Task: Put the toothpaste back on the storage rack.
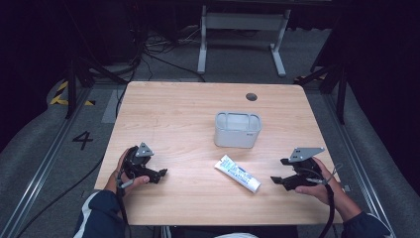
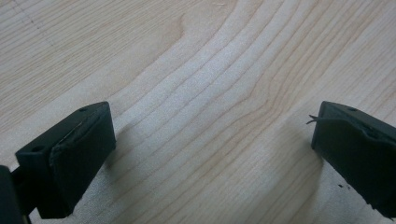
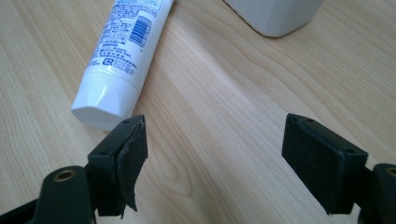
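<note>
High view: a light wooden table [image 1: 198, 114] stands on grey carpet in a dark room, with cables and a white frame [image 1: 242, 22] behind. A white tube [image 1: 237, 173] lies flat near the front edge, between the left gripper [image 1: 157, 174] and right gripper [image 1: 278, 180], its long axis diagonal, cap toward the front right. A grey container [image 1: 237, 129] stands just behind it. Left gripper view: jaws apart over bare wood. Right gripper view: jaws apart, nothing between them; the tube's cap [image 3: 106, 102] points at the left jaw.
</note>
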{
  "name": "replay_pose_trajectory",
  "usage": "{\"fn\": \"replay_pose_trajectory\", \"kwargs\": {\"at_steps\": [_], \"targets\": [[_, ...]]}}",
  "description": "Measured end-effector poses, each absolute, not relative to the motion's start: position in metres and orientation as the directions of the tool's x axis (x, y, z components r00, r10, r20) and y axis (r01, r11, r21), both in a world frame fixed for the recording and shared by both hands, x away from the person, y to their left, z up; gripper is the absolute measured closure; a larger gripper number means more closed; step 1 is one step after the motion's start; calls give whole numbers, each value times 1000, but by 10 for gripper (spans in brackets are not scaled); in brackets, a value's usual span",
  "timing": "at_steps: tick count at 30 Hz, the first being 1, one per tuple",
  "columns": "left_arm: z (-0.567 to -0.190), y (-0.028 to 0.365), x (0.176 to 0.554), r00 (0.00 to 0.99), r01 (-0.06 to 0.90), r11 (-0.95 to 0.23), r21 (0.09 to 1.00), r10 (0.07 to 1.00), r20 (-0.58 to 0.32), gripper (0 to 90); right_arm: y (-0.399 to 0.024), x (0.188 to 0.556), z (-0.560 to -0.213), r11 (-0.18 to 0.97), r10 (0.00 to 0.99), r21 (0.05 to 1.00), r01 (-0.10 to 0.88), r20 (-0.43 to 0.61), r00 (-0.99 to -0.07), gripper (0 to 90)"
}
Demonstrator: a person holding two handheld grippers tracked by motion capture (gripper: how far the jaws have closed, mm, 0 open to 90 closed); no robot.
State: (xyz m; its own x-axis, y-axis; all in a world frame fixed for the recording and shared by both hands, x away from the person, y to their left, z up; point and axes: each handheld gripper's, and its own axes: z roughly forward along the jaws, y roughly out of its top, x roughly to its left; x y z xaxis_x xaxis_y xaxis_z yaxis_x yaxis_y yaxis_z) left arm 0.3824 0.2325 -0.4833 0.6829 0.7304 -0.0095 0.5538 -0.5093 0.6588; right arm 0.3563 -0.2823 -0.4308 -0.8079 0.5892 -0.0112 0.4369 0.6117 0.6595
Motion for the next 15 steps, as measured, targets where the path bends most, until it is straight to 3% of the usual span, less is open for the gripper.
{"fn": "replay_pose_trajectory", "kwargs": {"at_steps": [15], "targets": [[-483, 233, 382, 680, 553, -507, 661, 733, -7, 1, -225, 370, -421, 682, 504, 635, 364, -46, -863, 243]]}}
